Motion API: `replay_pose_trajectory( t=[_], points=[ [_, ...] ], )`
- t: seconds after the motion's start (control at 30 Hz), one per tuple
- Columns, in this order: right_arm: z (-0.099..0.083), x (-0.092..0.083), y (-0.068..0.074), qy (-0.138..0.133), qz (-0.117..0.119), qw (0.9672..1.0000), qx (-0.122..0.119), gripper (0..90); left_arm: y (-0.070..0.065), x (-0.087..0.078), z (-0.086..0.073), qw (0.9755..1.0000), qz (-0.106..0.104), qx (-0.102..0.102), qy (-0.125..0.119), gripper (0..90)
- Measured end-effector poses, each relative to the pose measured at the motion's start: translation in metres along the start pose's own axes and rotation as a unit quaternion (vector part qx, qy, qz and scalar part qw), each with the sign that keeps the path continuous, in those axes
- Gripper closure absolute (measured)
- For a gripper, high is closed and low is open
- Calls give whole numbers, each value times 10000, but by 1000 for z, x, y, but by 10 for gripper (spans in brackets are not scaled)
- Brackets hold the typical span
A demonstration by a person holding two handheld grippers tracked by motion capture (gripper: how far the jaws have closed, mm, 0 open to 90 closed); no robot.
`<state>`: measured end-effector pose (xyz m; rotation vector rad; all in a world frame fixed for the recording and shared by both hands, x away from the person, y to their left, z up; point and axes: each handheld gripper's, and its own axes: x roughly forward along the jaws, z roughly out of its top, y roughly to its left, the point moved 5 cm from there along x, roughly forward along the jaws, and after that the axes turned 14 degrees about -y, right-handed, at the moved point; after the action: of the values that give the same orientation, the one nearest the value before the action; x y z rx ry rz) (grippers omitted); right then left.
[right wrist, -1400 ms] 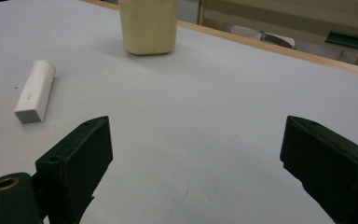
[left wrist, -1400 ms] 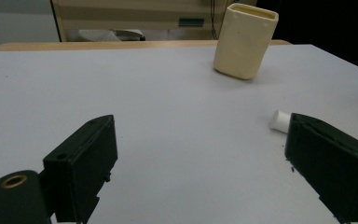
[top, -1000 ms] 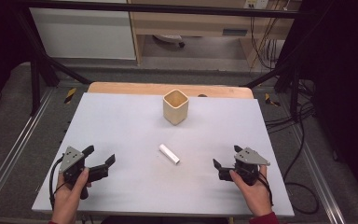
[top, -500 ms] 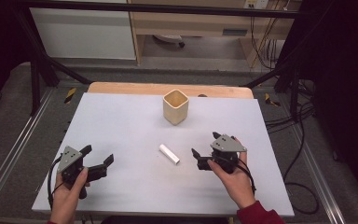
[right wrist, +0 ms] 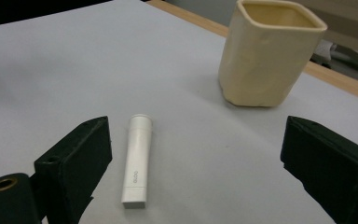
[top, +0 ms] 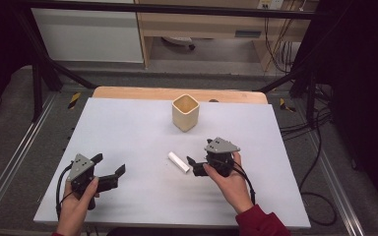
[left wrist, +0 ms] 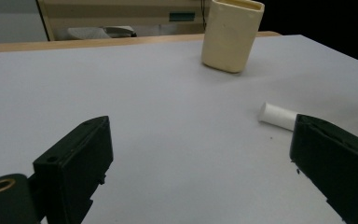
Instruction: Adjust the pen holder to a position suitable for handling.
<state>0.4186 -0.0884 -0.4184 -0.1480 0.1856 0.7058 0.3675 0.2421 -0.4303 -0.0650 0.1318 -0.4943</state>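
Note:
A small white tube (top: 178, 162) lies flat near the middle of the white table (top: 128, 128). Behind it stands a cream square cup (top: 185, 112), upright and open-topped. My right gripper (top: 195, 166) is open just right of the tube, its jaws pointing left at it. In the right gripper view the tube (right wrist: 138, 159) lies between the spread jaws, close to the left one, with the cup (right wrist: 268, 51) beyond. My left gripper (top: 112, 172) rests open at the front left, holding nothing. In the left gripper view the tube (left wrist: 278, 115) peeks past the right jaw, the cup (left wrist: 231, 33) farther back.
A wooden strip (top: 177, 93) runs along the table's far edge. Black frame bars (top: 44, 64) and cables (top: 320, 118) flank the table. A shelf unit (top: 202, 24) stands behind on the floor.
My right gripper has moved left from the table's right side to just beside the white tube. The left gripper has barely shifted.

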Motion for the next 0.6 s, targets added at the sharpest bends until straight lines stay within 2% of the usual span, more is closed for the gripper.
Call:
replay_pose_trajectory(
  t=[0.03, 0.07, 0.23, 0.37, 0.47, 0.6],
  points=[
    [0, 0, 0, 0, 0, 10000, 0, 88, -1, 0, 0, 10000, -9, 7, 13, 61],
    [-2, 2, 3, 52, 44, 9999, 123, 80, -1, 0, -1, 10000, 0, 31, 38, 60],
    [-5, 5, 9, 201, 102, 9997, 109, 67, 1, 0, -2, 10000, 31, 15, 75, 62],
    [-10, 9, 12, 341, 218, 9990, 195, 58, 2, 0, -2, 10000, 53, 16, 70, 62],
    [-13, 9, 14, 412, 259, 9986, 182, 58, 1, 0, -2, 9999, 27, 51, 89, 62],
    [-24, 11, 22, 686, 340, 9970, 113, 64, -1, 1, -2, 9999, 34, 67, 111, 59]
  ],
)
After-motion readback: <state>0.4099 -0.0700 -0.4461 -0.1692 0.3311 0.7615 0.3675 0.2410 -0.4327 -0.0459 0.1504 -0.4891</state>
